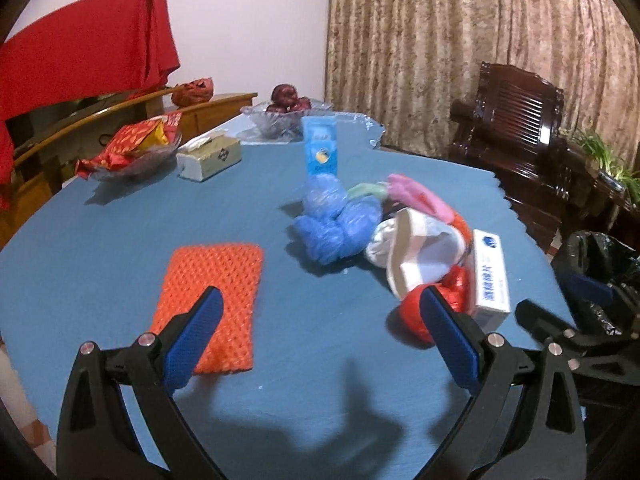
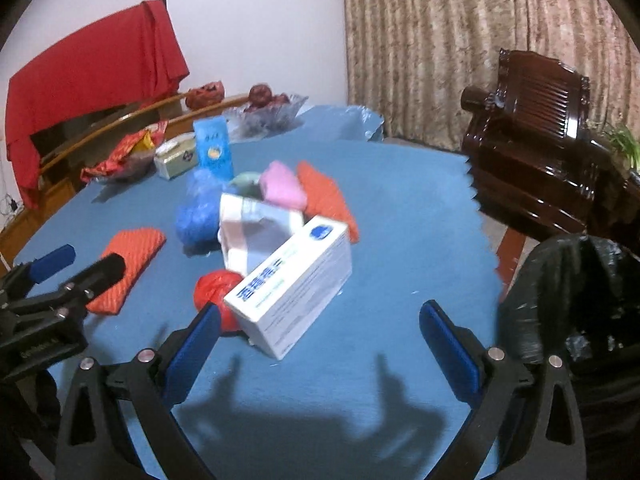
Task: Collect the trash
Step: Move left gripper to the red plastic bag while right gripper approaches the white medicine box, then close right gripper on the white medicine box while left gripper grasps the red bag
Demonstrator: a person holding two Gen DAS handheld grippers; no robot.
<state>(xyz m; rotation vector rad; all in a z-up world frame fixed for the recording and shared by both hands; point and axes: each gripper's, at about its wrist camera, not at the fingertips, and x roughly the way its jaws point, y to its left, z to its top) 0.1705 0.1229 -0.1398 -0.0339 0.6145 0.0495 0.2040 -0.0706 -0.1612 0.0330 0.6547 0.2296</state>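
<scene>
Trash lies heaped on the blue table (image 1: 120,232): a white box (image 2: 292,284) (image 1: 490,276), a red bag (image 2: 216,292) (image 1: 448,292), a crumpled white carton (image 1: 416,252) (image 2: 256,232), blue plastic bags (image 1: 332,220) (image 2: 200,212), pink foam (image 2: 282,186) and orange foam nets (image 1: 212,284) (image 2: 128,260). My left gripper (image 1: 320,304) hovers open above the table, one finger over the orange net, the other by the red bag. Open too, my right gripper (image 2: 320,320) has the white box just ahead between its fingers. A black trash bag (image 2: 580,300) (image 1: 600,272) stands at the table's right edge.
At the back stand a blue carton (image 1: 320,148), a tissue box (image 1: 210,158), a glass dish of snack packets (image 1: 132,148) and a fruit bowl (image 1: 286,114). A dark wooden chair (image 2: 540,140) is beyond the right edge. A red cloth (image 1: 80,60) hangs at the left.
</scene>
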